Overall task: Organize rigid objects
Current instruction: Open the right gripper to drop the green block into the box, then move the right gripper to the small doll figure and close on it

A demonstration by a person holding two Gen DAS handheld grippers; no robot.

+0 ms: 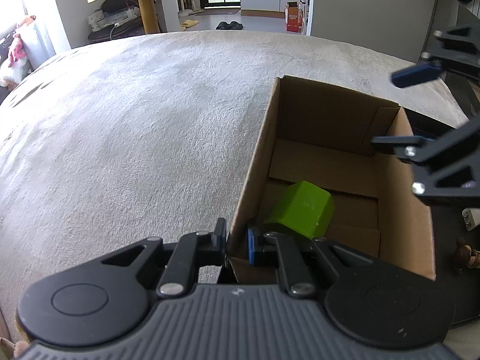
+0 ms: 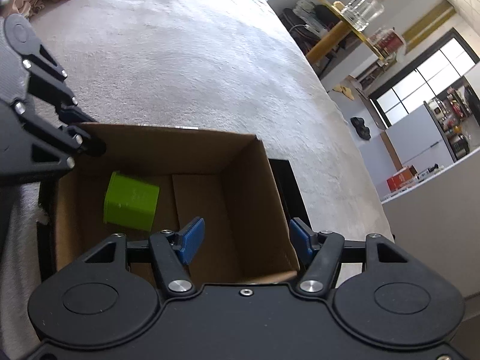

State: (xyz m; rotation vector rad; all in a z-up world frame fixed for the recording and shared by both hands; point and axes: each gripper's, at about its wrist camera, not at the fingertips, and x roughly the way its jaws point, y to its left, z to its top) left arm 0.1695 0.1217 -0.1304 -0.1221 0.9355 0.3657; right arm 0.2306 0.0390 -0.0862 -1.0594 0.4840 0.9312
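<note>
With the left tool (image 1: 237, 241) clamped on the box (image 1: 255, 156) wall low in the frame and the green block (image 2: 130, 201) lying inside at left, lift the empty, half-open right tool (image 2: 244, 240) straight out, clear of the walls.

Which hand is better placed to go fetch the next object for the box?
Right, probably. The right tongs stand open and empty above the cardboard box, free to leave. The left tongs are shut on the box's wall, steadying it. The green block already lies inside.
</note>
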